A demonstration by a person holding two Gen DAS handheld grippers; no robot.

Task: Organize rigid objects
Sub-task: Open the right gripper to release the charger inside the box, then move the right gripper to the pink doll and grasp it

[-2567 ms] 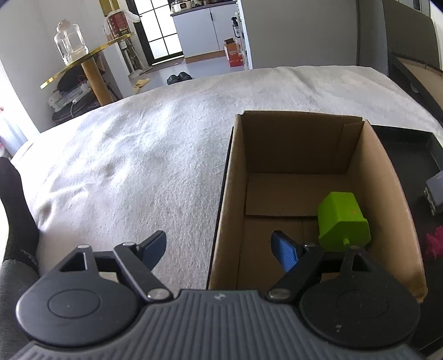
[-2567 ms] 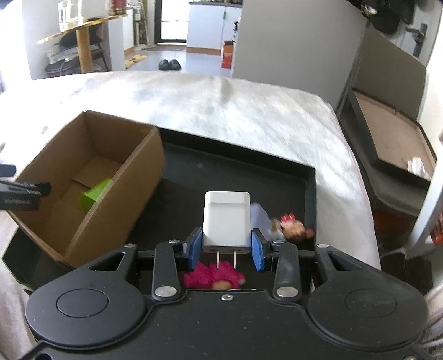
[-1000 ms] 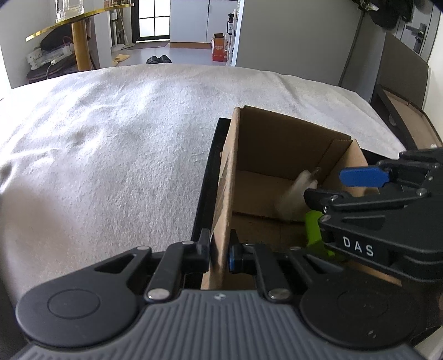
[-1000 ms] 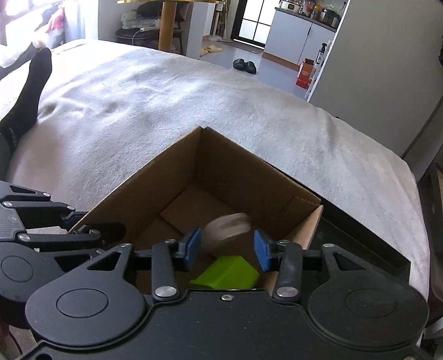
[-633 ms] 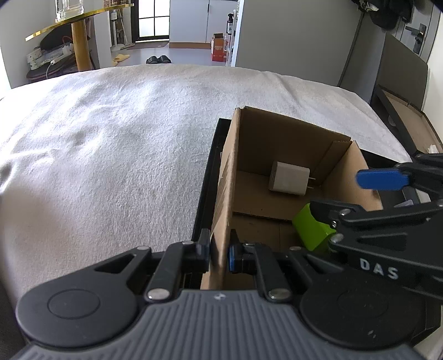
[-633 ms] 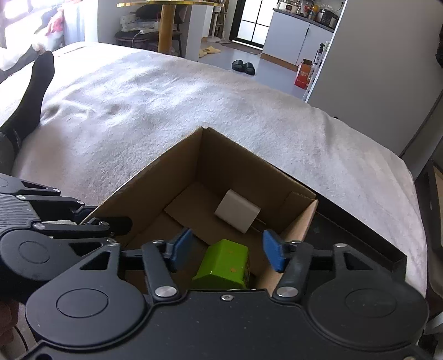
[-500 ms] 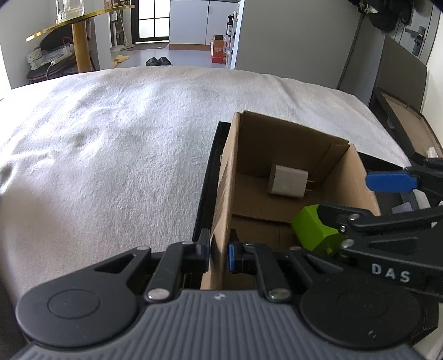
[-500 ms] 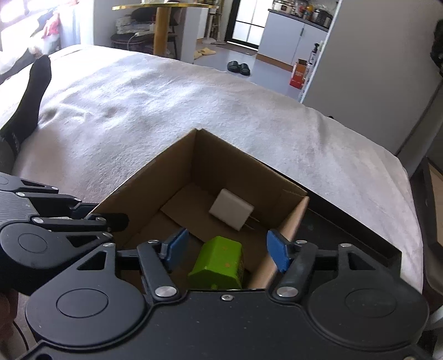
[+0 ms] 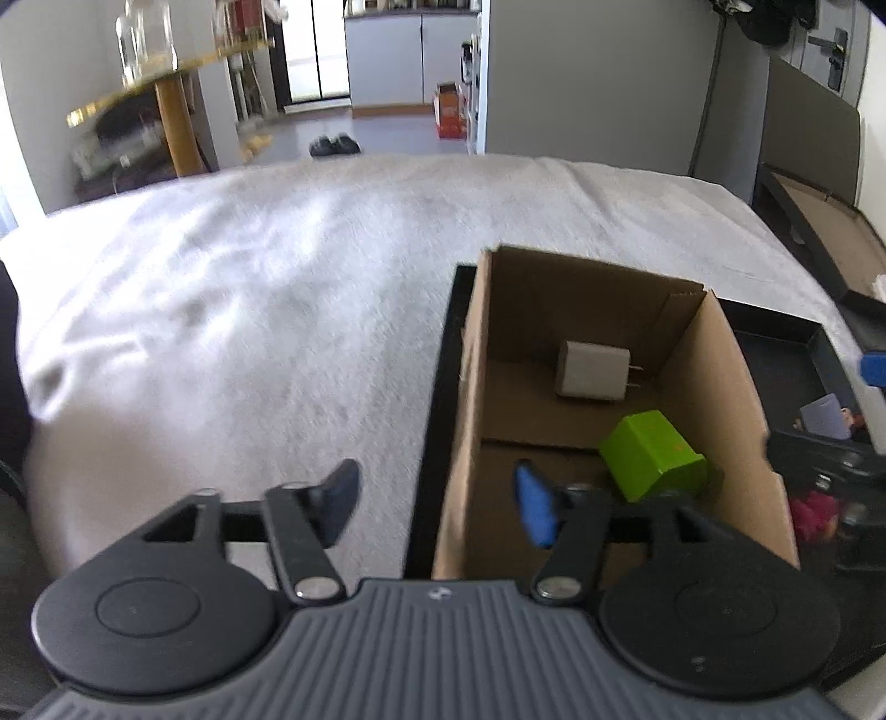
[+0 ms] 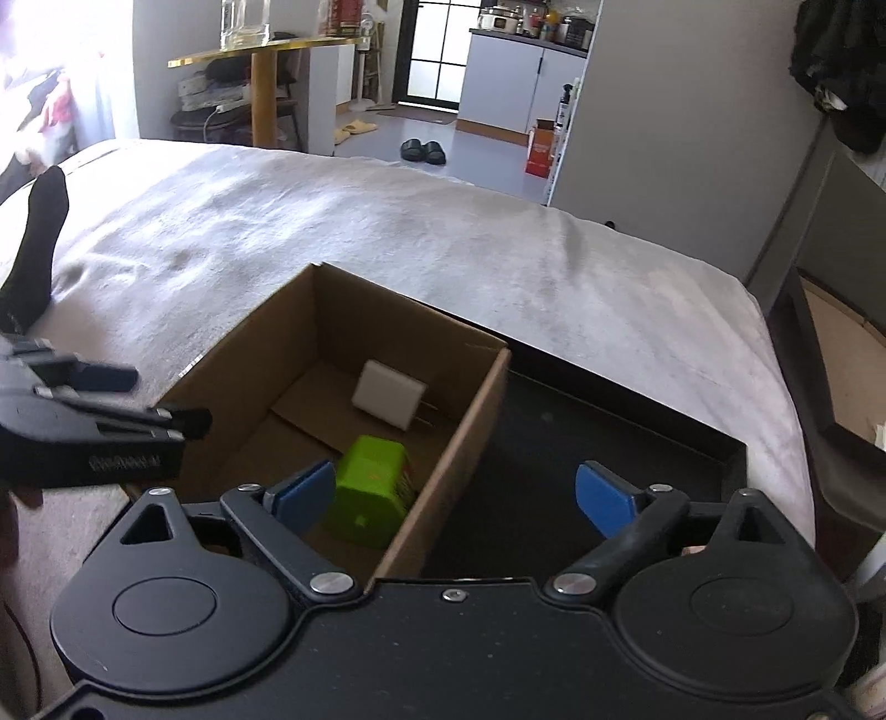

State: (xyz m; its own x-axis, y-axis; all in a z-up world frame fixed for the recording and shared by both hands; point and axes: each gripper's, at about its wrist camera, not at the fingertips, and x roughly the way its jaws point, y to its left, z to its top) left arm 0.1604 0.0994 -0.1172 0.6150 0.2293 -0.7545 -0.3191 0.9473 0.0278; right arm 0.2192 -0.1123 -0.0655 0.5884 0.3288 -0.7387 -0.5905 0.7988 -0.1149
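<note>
Blue-padded right tongs [image 10: 457, 495], spread wide, empty, straddling the cardboard box [image 10: 476, 421] wall. Left tongs [image 9: 437, 504] likewise apart. Green block [image 10: 368, 490] nearest; white charger [image 10: 389, 394] beyond, prongs pointing right; black tray [image 10: 637, 437] farther right.

A pale grey blanket [image 10: 387, 238] covers the wide bed that fills the near and middle ground, lit brightly from a window at the far left. Beyond it on the left stands a gold-topped round table [image 10: 260, 47] on a wooden post with a glass jar [image 10: 243, 22] on top and clutter beneath, and across the grey floor [image 10: 476, 149] lie black slippers [image 10: 423, 150], yellow slippers [image 10: 354, 128] and an orange carton [image 10: 541, 145]. Farther back are white kitchen cabinets [image 10: 515, 83] beside a dark-framed glass door [image 10: 434, 50], with a plain grey wall [image 10: 681, 111] to the right and dark clothes [image 10: 841, 66] hanging at the far right.
</note>
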